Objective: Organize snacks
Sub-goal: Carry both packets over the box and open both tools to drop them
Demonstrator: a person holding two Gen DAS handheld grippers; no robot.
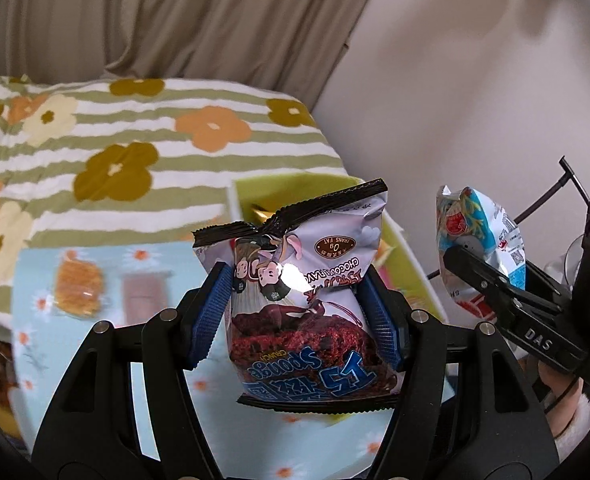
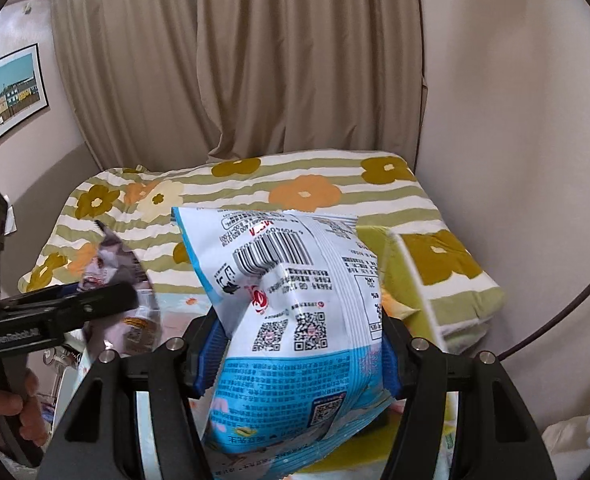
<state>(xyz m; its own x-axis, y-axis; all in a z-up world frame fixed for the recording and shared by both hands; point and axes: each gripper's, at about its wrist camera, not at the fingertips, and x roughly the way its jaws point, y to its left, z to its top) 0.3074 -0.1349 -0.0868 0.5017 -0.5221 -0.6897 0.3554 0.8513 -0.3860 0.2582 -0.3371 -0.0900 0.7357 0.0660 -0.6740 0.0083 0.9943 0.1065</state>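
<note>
Between the blue pads of the left gripper (image 1: pixel 297 312) a chocolate sponge packet (image 1: pixel 299 300) is clamped, its long axis running straight out along the fingers, while a blue-and-white snack bag (image 2: pixel 295 320) is pinched the same way in the right gripper (image 2: pixel 297 344). Just beyond both sets of fingertips, and somewhat lower, a yellow-green box (image 1: pixel 405 264) is seen, open-topped, nearer the right gripper's side. Farther off lie the flowered blanket (image 1: pixel 135 148) and the curtain (image 2: pixel 255 60).

The right gripper (image 2: pixel 301 344) clamps a crinkled blue-and-white plastic snack bag (image 2: pixel 299 320), its barcode side facing the camera. At left, the left gripper (image 2: pixel 107 300) grips a grey foil snack packet (image 2: pixel 113 268) above a green-striped floral blanket (image 2: pixel 315 184).
</note>
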